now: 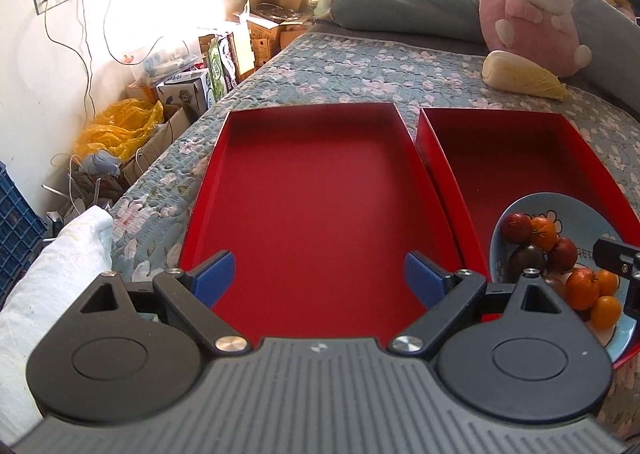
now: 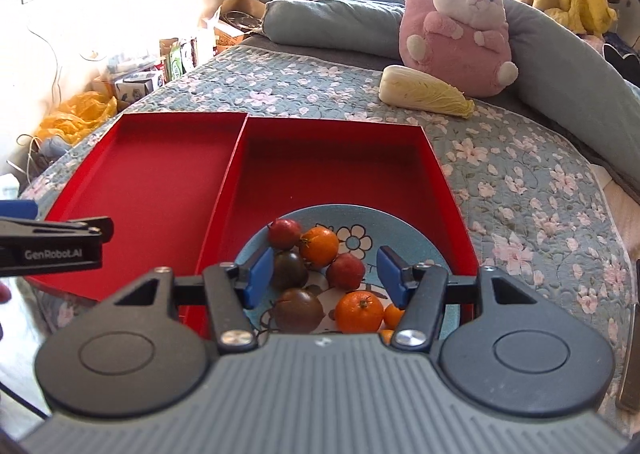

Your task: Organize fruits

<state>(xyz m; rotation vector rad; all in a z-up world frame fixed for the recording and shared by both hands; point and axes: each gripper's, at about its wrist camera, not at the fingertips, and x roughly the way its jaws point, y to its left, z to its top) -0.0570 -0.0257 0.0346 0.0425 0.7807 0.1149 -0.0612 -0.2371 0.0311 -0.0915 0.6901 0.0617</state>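
Two red trays lie side by side on the bed. The left tray (image 1: 312, 189) (image 2: 152, 173) holds nothing. The right tray (image 1: 520, 157) (image 2: 336, 165) holds a blue flowered plate (image 2: 360, 225) (image 1: 588, 213) with several fruits: oranges (image 2: 358, 312), red tomatoes (image 2: 346, 272) and dark tomatoes (image 2: 298, 310). My left gripper (image 1: 319, 278) is open above the left tray's near end, holding nothing. My right gripper (image 2: 326, 274) is open above the plate, with fruits showing between its fingers.
A napa cabbage (image 2: 424, 91) and a pink plush rabbit (image 2: 460, 29) lie at the far side of the floral quilt, with grey pillows behind. Boxes and yellow bags (image 1: 116, 129) clutter the floor left of the bed. A white cloth (image 1: 52, 262) lies near left.
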